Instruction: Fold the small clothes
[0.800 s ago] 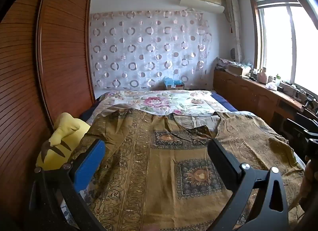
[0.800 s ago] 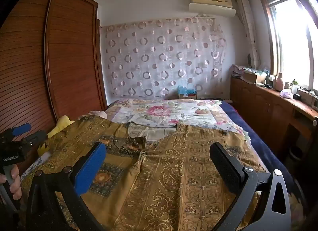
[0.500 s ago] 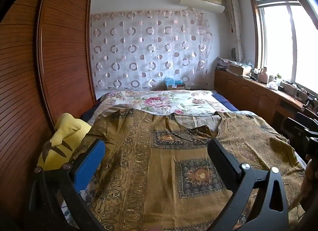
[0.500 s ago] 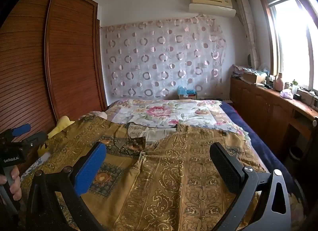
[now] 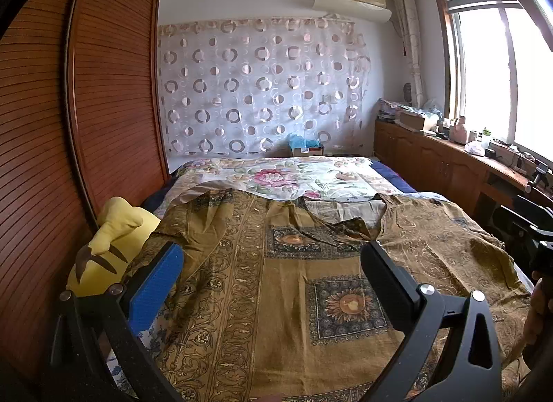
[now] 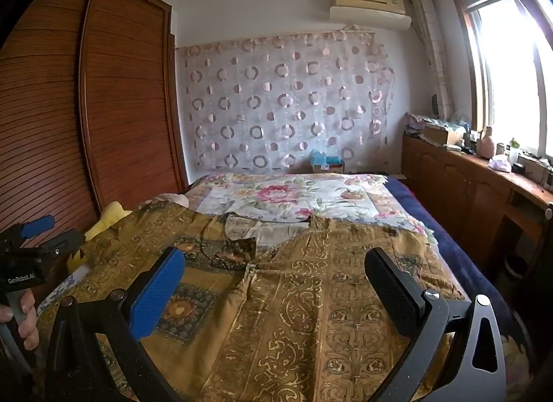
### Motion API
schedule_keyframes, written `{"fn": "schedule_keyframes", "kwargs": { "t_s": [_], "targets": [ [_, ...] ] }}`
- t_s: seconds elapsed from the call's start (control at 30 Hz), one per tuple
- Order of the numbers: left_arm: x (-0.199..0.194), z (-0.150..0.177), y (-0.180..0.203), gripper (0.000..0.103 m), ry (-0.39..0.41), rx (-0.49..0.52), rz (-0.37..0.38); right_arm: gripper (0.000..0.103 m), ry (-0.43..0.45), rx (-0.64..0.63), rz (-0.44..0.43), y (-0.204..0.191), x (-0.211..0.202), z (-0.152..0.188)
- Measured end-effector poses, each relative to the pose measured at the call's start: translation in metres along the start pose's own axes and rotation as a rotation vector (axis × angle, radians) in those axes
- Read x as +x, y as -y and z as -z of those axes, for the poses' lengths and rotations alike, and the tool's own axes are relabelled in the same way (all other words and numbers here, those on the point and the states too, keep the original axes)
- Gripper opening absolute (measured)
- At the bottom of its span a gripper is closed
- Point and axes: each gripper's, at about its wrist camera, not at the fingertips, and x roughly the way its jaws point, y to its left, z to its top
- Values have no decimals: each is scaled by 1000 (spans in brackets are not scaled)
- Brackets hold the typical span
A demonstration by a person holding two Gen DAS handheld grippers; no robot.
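Note:
A brown-gold patterned garment [image 5: 293, 284] [image 6: 311, 298] lies spread flat on the bed, its neckline [image 5: 331, 225] toward the far end and its sleeves out to both sides. My left gripper [image 5: 273, 263] hovers over the garment's left half, open with nothing between its fingers. My right gripper [image 6: 273, 270] hovers over the right half, open and empty as well. The left gripper [image 6: 34, 232] also shows at the left edge of the right wrist view, held by a hand [image 6: 27, 319].
A floral bedspread [image 5: 293, 177] covers the far part of the bed. A yellow plush toy [image 5: 107, 246] sits at the bed's left side against the wooden wardrobe [image 5: 86, 108]. A wooden cabinet [image 6: 466, 187] with clutter runs along the right under the window.

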Motion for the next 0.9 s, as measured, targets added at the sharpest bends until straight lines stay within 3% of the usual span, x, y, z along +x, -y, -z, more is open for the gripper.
{"fn": "schedule_keyframes", "kwargs": {
  "t_s": [0.9],
  "targets": [
    [0,0,0,103,-1,5,-3,103,0,1,0,0,1,0]
  ]
}}
